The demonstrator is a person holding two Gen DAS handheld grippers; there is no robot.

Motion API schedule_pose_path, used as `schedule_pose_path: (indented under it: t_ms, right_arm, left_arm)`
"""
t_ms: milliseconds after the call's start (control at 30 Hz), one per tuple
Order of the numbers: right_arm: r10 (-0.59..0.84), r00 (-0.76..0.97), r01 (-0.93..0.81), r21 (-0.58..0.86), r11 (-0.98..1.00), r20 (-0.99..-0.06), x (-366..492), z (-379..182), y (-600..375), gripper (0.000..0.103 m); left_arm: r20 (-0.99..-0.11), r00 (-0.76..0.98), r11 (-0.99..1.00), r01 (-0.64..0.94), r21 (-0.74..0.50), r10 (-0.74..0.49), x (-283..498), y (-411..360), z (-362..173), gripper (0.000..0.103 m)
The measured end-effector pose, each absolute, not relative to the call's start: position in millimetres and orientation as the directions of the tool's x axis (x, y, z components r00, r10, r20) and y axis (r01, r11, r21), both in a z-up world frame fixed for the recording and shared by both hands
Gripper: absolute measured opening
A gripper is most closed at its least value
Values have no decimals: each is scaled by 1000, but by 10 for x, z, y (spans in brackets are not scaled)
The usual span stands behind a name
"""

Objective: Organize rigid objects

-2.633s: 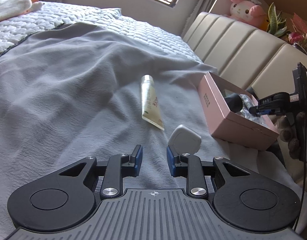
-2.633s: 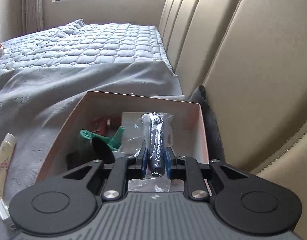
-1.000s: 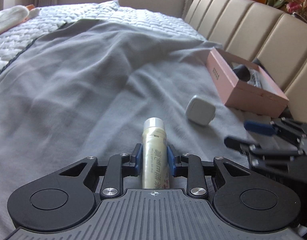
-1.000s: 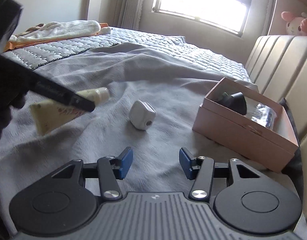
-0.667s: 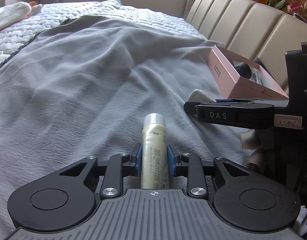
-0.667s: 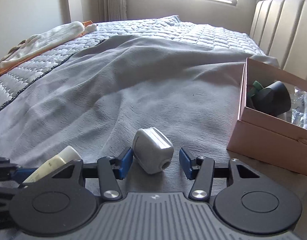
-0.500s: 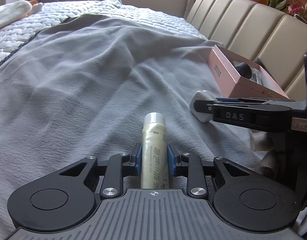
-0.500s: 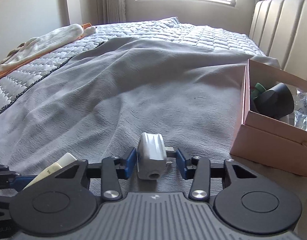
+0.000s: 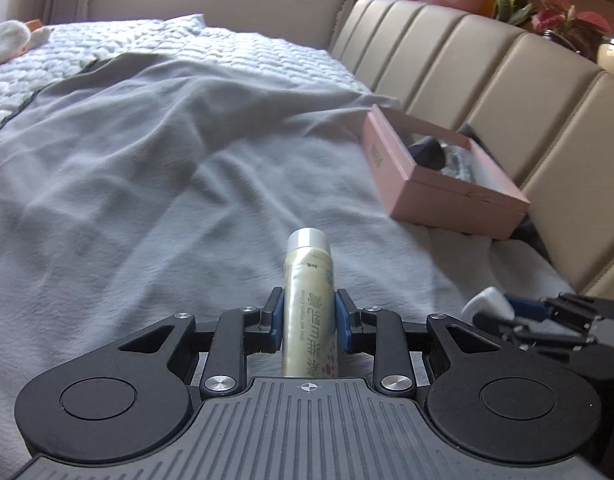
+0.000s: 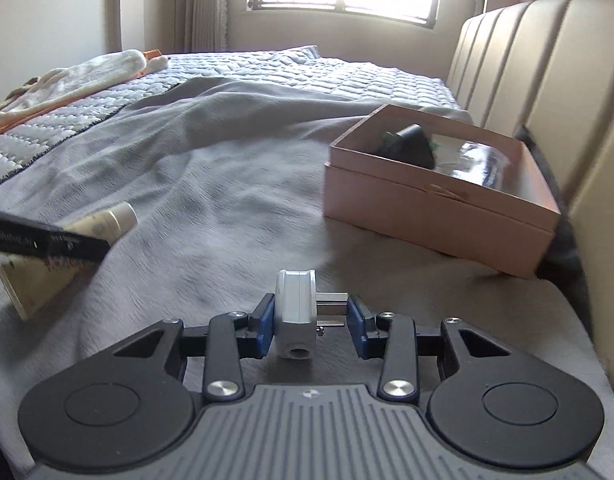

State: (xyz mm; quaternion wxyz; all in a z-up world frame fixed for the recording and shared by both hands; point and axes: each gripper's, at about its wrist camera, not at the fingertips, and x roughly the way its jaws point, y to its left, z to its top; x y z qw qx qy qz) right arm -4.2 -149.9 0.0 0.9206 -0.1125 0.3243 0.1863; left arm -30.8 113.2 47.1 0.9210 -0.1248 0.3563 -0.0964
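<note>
The left hand-held gripper point(image 9: 309, 320) clenches a cream tube point(image 9: 309, 300) between its blue pads, the silver cap pointing forward at the frame's centre. The right hand-held gripper point(image 10: 310, 318) has just been closing and now grasps a white plug adapter point(image 10: 295, 312), one pad on its body, the other on its prongs. The open pink box point(image 10: 435, 204) sits on the grey blanket point(image 10: 227, 200) at the right, beside the padded headboard point(image 10: 547, 60).
</note>
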Motion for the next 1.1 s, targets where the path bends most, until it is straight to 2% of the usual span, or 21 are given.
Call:
schedule_pose_path:
  t_ms: [67, 167, 333, 433, 633, 933, 1100]
  right_arm:
    - [262, 716, -407, -81, 910, -647, -143, -50, -1625, 38]
    - [263, 713, -392, -60, 918, -650, -255, -132, -1741, 46]
    - [232, 762, -336, -64, 940, -605, -341, -249, -1801, 61]
    - [218, 774, -320, -70, 945, -594, -360, -283, -1783, 65]
    - [232, 756, -310, -23, 950, -612, -301, -300, -1845, 71]
    - [262, 743, -307, 34, 951, -616, -285, -327, -1914, 73]
    - [284, 734, -332, 39, 942, -617, -310, -322, -1937, 77]
  left_arm:
    - [-597, 741, 940, 140, -311, -308, -287, 968, 554, 29]
    - [-583, 738, 935, 199, -293, -340, -190, 686, 579, 30]
    - [-650, 698, 954, 211, -214, -300, 40, 325, 294, 30]
    - [-672, 683, 958, 184, -220, -286, 81, 295, 120, 30]
    - [-674, 691, 965, 172, -198, -261, 26, 245, 94, 30]
    - [-699, 689, 980, 170, -105, -194, 10, 85, 107, 30]
    - [-710, 678, 980, 166, -107, -192, 9, 89, 121, 30]
